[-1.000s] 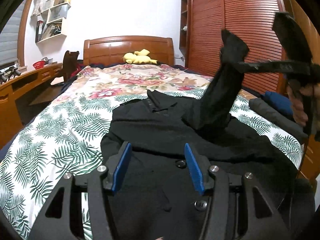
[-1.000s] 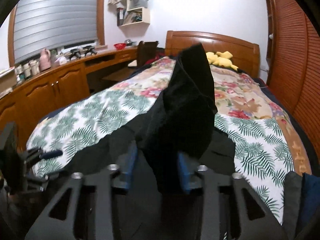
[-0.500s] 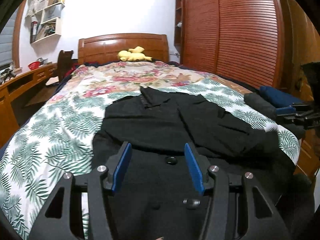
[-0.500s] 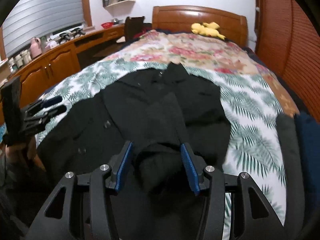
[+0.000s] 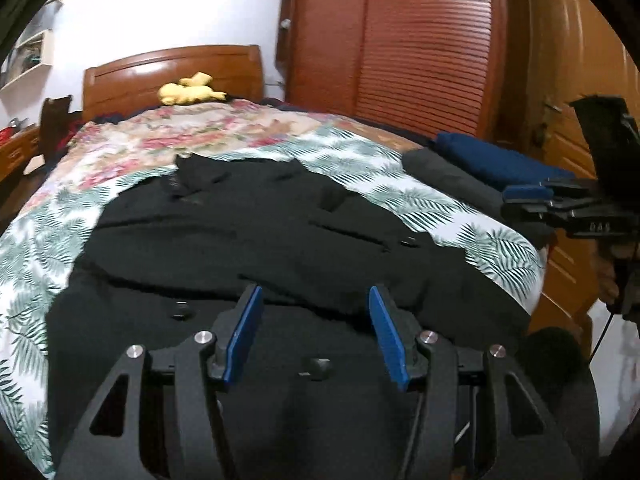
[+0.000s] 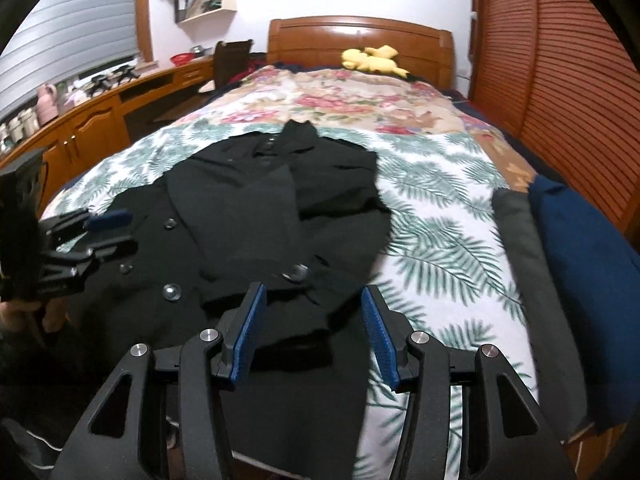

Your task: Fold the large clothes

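A large black buttoned coat (image 5: 248, 240) lies spread on the leaf-print bedcover, collar toward the headboard. One sleeve is folded across its front in the right wrist view (image 6: 248, 216). My left gripper (image 5: 316, 312) is open and empty above the coat's lower part. My right gripper (image 6: 310, 308) is open and empty over the coat's lower right edge. The right gripper also shows at the right of the left wrist view (image 5: 524, 200), and the left gripper at the left of the right wrist view (image 6: 108, 224).
Folded grey (image 6: 520, 248) and navy (image 6: 584, 256) clothes lie on the bed's right side. A yellow plush toy (image 6: 372, 60) sits by the wooden headboard. A wooden desk (image 6: 80, 128) runs along the left; slatted wardrobe doors (image 5: 420, 48) stand on the right.
My right gripper carried the black sleeve over the coat, laid it down and opened. Both grippers have drawn back toward the foot of the bed.
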{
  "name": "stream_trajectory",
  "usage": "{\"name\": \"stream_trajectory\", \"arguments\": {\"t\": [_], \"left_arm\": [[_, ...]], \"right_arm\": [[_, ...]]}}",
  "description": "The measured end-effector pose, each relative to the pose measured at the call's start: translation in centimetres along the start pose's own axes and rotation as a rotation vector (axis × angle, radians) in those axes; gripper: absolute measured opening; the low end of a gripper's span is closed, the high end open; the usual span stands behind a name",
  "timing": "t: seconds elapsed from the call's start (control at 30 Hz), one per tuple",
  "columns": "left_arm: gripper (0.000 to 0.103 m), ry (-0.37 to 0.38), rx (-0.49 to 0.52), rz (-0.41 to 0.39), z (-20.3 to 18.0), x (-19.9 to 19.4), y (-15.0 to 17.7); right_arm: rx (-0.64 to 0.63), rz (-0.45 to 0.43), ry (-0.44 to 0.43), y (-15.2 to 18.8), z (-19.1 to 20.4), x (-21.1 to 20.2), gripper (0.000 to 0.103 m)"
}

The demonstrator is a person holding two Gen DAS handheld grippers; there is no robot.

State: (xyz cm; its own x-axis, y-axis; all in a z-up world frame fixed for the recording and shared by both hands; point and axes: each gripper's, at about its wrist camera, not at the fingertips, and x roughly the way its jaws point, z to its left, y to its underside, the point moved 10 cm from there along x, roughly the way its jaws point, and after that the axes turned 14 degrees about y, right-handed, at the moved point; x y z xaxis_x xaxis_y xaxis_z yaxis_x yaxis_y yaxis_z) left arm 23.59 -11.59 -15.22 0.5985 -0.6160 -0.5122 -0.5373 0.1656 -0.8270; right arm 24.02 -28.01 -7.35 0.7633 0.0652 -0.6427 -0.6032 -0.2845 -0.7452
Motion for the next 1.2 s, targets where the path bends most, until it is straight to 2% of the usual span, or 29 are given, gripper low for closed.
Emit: {"name": "stream_trajectory", "arguments": {"t": [0.27,0.5,0.63,0.77,0.9,1.0,1.2], "left_arm": [[0.054,0.068,0.020,0.064,-5.4,3.6,-0.6],[0.054,0.130,0.051,0.157,-10.0,8.3,0.0],[0.054,0.120,0.084,0.221,-11.0,11.0,0.8],[0.054,0.061,0.114,0.270,-10.6,13.0,1.8],[0.031,0.008,0.158,0.282,-9.8,13.1,2.2],[0.007,0.027,0.154,0.266,-9.5,12.2,1.8],[0.002,-0.009,0.106,0.115,-7.4,6.0,-1.9]], "right_arm": [[0.050,-0.018,0.018,0.3,-3.9,-1.4,0.051],[0.086,-0.032,0.019,0.1,-6.1,-1.6,0.051],[0.103,-0.043,0.013,-0.1,-6.8,-1.7,0.051],[0.108,-0.046,0.016,0.1,-7.1,-1.6,0.051],[0.105,-0.040,0.017,0.4,-7.0,-1.2,0.051],[0.103,-0.033,0.014,0.5,-6.7,-0.7,0.051],[0.101,-0.038,-0.005,-0.1,-4.9,0.6,0.051]]}}
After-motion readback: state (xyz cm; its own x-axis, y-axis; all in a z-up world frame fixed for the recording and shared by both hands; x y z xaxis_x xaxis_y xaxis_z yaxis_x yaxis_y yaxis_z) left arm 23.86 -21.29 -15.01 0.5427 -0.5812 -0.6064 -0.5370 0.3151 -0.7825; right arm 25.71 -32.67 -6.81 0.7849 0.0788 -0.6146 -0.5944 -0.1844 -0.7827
